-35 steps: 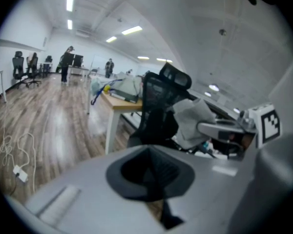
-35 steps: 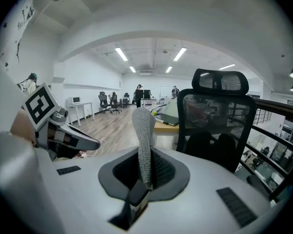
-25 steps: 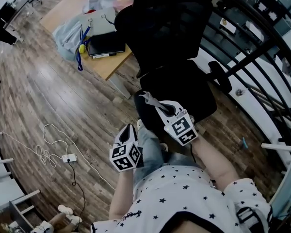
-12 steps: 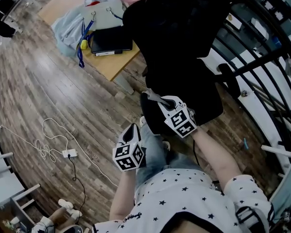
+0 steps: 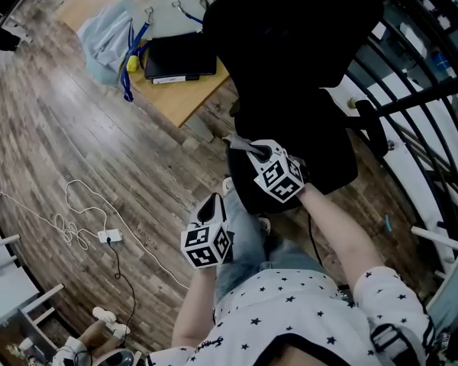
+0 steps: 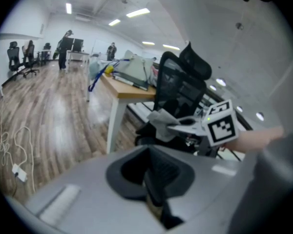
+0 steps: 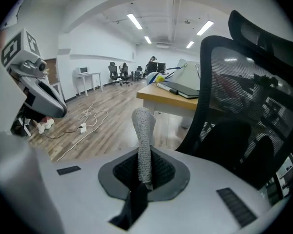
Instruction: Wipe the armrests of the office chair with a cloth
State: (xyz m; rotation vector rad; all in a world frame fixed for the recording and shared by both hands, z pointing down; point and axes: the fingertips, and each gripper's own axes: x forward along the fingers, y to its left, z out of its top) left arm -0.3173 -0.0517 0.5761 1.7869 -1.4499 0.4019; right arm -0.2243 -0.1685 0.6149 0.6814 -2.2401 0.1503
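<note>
Cloth point(image 7: 142, 140) is pinched in the right tongs point(image 7: 140, 184). Jaws are clamped on its lower end w/ the rest sticking up, grey and floppy. Left tongs point(image 6: 154, 196) are closed on nothing, down by the person's leg and off the chair. Office chair point(image 5: 290, 67) sits right in front, next to the wooden bench point(image 5: 185, 101). Head view puts the cloth end over a dark rounded bit at the chair's near edge, prob the near armrest, but it's too black to tell, and no idea if it's touching. Far armrest point(image 5: 370, 128) has nothing near it. So imo wiping is barely begun at best, and both armrests are left to do.
</note>
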